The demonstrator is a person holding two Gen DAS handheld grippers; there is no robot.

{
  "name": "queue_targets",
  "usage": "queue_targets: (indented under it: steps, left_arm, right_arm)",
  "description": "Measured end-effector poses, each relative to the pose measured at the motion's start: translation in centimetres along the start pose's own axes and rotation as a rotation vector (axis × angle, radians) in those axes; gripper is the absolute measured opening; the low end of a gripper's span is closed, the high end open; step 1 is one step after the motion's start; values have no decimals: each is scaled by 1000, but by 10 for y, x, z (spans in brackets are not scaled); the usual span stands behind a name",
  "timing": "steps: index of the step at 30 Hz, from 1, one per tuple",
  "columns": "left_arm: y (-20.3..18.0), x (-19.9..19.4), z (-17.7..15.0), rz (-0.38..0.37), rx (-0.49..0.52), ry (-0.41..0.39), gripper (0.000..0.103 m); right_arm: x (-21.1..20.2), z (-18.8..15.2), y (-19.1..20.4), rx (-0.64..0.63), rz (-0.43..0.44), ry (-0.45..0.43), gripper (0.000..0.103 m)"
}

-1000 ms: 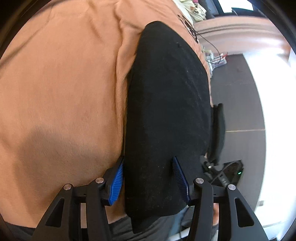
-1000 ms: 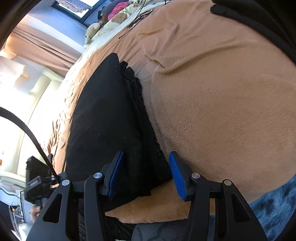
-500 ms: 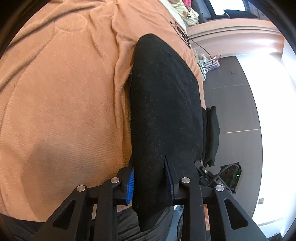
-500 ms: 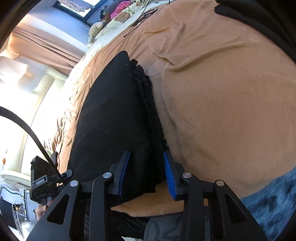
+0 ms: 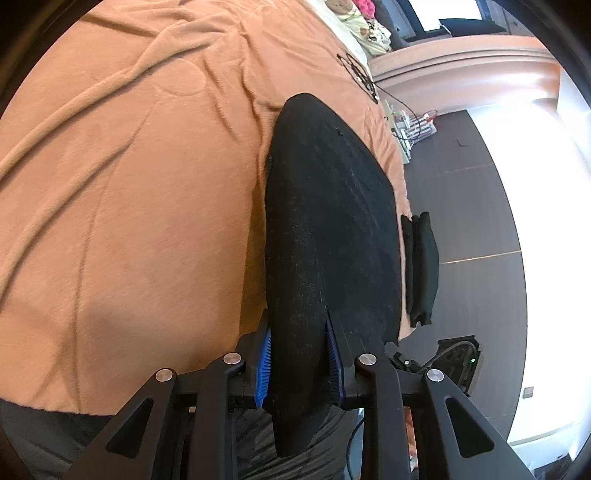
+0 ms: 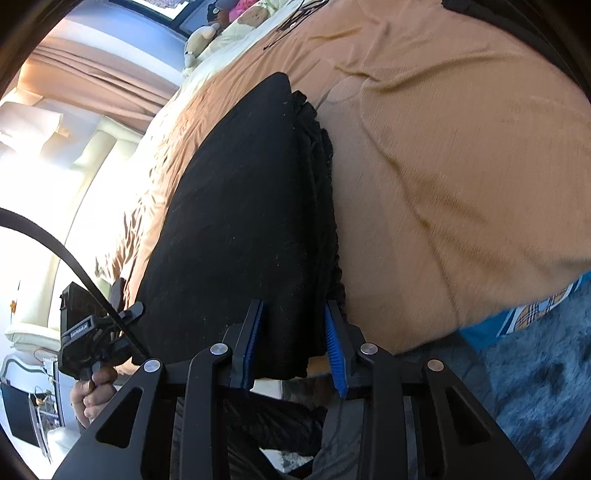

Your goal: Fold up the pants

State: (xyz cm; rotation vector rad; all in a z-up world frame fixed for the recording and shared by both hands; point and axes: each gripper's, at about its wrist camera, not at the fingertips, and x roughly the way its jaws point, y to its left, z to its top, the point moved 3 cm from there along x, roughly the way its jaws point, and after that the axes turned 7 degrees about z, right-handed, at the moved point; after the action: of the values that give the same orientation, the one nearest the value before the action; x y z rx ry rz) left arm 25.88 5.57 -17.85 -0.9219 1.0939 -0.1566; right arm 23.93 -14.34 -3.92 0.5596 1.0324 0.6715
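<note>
The black pants [image 5: 325, 221] lie folded in a long strip on the orange blanket [image 5: 129, 184]. My left gripper [image 5: 298, 354] has its blue pads pressed on the near end of the strip, which hangs slightly below the fingers. In the right wrist view the same pants [image 6: 240, 221] show a gathered edge on their right side. My right gripper [image 6: 293, 343] grips that near end; its jaws are closing, with the fabric squeezed between the pads. The left gripper's body [image 6: 85, 328], held by a hand, is visible at the lower left of the right wrist view.
The blanket covers a bed whose edge drops to a dark floor [image 5: 480, 221]. Another folded black cloth [image 5: 421, 266] lies at that edge. Cables and a power strip [image 5: 406, 129] sit beyond. A blue rug [image 6: 535, 387] is at the right, and soft toys [image 6: 207, 33] lie far back.
Both grippers went from open around the pants' near end to clamped on it. The left one has lifted a little with the fabric; the right has slid sideways.
</note>
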Motion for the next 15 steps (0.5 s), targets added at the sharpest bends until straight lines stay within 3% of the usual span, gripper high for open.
queue_targets:
  steps: [6,8,11,13,15]
  left_arm:
    - [5,10,2,61,0,21,36]
    - [4,11,5,63,-1,22,43]
    - [3,11,12,83,11,10,47]
    - [2,12,16,82,15,8,47]
    - [0,15,20,83,16,7,47]
  right_arm:
    - [2,-7,-1,-14,-14,22,30]
    - [-4,-4,4,-59,-34,21,30]
    - [-14,2,15,-119,-35,6,41]
    - [-19,9,17,-133,-5,-19,54]
    - [-20,15,16,-133,-8,-34,55]
